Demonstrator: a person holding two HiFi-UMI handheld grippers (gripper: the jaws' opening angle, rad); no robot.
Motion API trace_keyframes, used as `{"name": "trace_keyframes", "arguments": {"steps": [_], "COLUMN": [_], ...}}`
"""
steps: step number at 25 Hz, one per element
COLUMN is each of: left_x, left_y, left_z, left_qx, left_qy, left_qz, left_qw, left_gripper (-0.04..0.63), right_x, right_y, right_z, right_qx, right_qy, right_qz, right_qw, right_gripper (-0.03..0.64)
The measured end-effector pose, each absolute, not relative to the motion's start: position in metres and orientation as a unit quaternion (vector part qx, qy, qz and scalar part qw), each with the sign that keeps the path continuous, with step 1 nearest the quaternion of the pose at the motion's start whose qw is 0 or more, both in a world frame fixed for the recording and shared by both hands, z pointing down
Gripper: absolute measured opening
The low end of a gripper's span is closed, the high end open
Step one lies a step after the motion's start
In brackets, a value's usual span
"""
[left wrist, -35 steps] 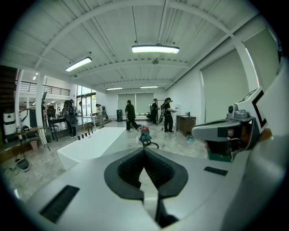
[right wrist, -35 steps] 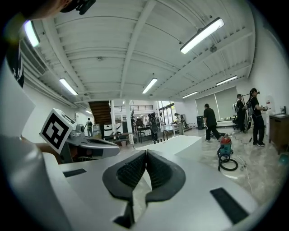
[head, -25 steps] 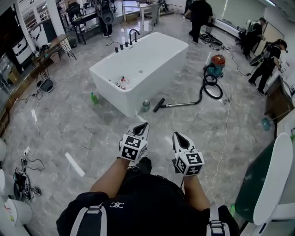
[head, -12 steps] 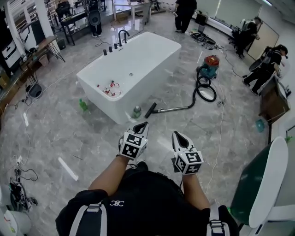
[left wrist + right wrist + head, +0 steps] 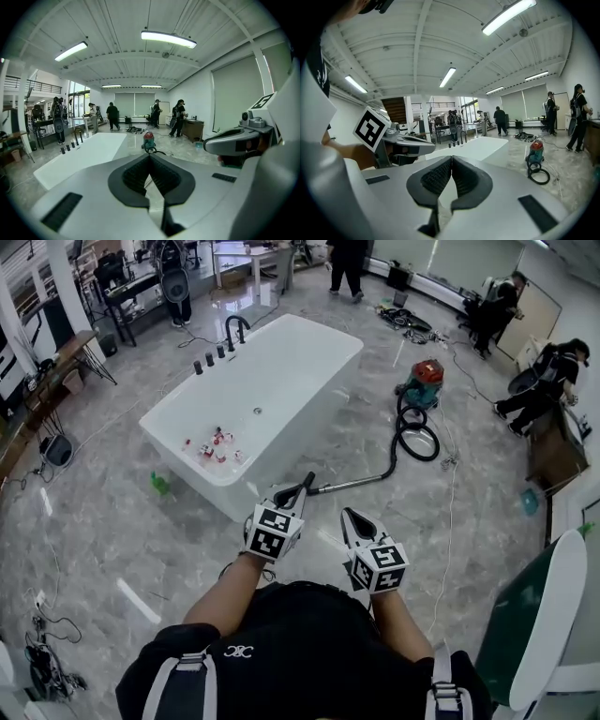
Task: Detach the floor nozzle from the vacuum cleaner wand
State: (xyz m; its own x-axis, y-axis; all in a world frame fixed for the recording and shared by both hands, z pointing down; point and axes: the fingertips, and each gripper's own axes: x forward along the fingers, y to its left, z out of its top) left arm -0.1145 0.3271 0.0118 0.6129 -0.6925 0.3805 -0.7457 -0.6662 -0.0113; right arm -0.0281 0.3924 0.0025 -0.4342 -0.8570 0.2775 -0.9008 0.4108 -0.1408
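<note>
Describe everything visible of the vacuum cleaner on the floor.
The vacuum cleaner is a canister, red on top, teal below, standing on the marble floor right of the bathtub. Its black hose coils beside it and runs to a metal wand lying flat, the black floor nozzle attached, near the tub's corner.

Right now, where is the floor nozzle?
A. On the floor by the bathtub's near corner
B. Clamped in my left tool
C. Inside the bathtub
A: the floor nozzle lies on the floor just off the near corner of the bathtub, joined to the wand.
</note>
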Motion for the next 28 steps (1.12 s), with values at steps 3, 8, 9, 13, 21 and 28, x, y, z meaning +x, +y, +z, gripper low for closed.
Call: {"name": "trace_keyframes", "arguments": {"steps": [3, 8, 9, 13, 21, 28], "left_x": [-0.121, -0.120, -0.119, -0.117, -0.113, -0.068], "left_y": [0.291, 0.247, 0.241, 0.218, 0.150, 0.072], "left_z": [0.015, 0.026, 0.031, 0.044, 0.052, 0.056], "left_qx": [0.897, 0.898, 0.898, 0.895, 0.884, 0.880], "left_qy": [-0.394, -0.387, -0.385, -0.385, -0.405, -0.412], "left_qz": [0.187, 0.184, 0.184, 0.192, 0.200, 0.207], "left_qw": [0.072, 0.103, 0.110, 0.119, 0.115, 0.111], "left_gripper": [-0.005, -0.005, -0.005, -0.005, -0.005, -0.005], "right_x": [-0.032, -0.019, -0.014, -0.006, 0.008, 0.058], "right_y": [0.353, 0.310, 0.303, 0.276, 0.196, 0.100], "right_z": [0.004, 0.016, 0.019, 0.028, 0.034, 0.038], "right_qx": [0.533, 0.546, 0.549, 0.551, 0.546, 0.541], "right_qy": [-0.831, -0.819, -0.817, -0.814, -0.821, -0.824], "right_qz": [0.135, 0.152, 0.154, 0.162, 0.150, 0.153], "right_qw": [0.083, 0.089, 0.090, 0.089, 0.076, 0.062], "right_gripper": [0.014, 0.014, 0.014, 0.014, 0.014, 0.014]}}
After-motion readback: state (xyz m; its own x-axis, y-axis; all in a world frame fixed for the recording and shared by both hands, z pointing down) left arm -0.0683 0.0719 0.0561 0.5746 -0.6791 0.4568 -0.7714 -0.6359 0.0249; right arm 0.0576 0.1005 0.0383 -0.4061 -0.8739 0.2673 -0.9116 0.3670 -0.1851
